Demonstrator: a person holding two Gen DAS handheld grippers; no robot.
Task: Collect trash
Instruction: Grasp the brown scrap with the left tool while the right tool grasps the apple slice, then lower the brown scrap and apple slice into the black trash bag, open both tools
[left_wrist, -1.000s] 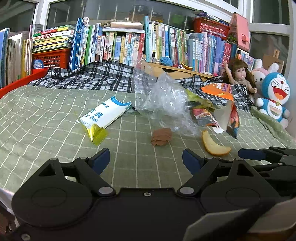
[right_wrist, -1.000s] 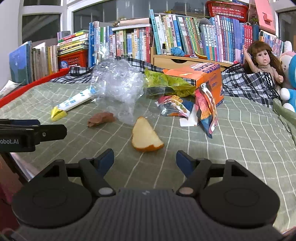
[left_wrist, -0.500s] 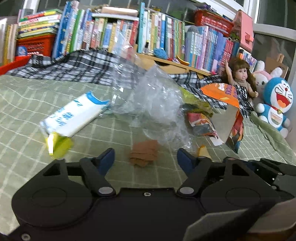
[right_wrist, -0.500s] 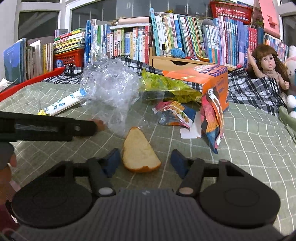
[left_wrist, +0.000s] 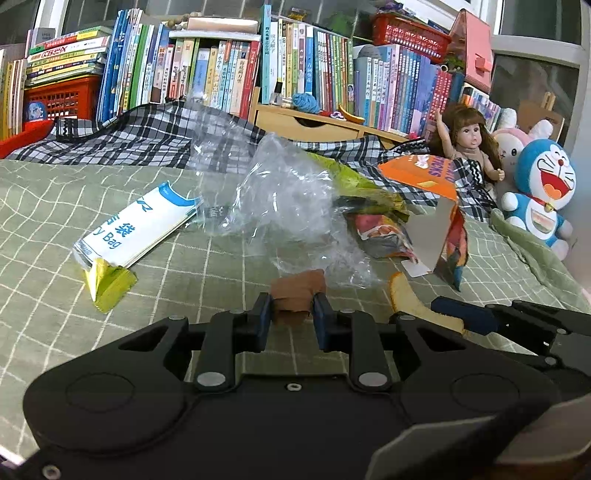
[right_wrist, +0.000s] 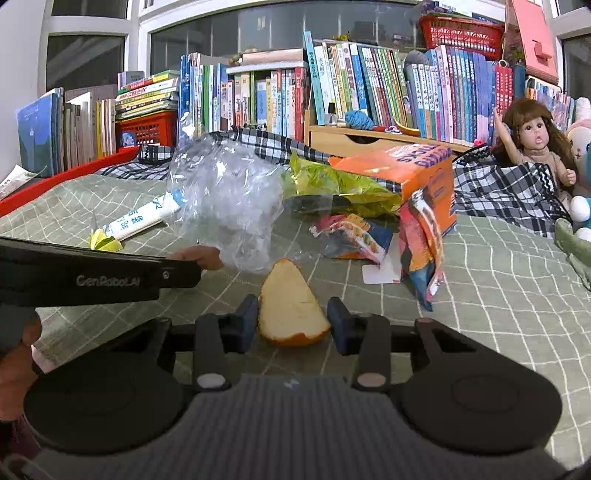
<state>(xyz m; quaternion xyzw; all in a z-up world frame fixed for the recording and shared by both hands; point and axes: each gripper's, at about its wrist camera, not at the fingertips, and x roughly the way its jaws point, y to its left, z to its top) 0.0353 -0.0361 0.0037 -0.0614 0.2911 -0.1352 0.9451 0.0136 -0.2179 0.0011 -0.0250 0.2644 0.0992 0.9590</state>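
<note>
Bedspread lies bare to the left; clear plastic bag crowds just ahead. Left tongs are closing, pads touching a brown scrap. Right tongs are closing around an orange peel wedge, left pad touching, right pad just clear.

Left claw and right claw side by side, jaws closing, angled downward

One doll, two plush toys, one orange box, one peel piece, two red baskets.
</note>
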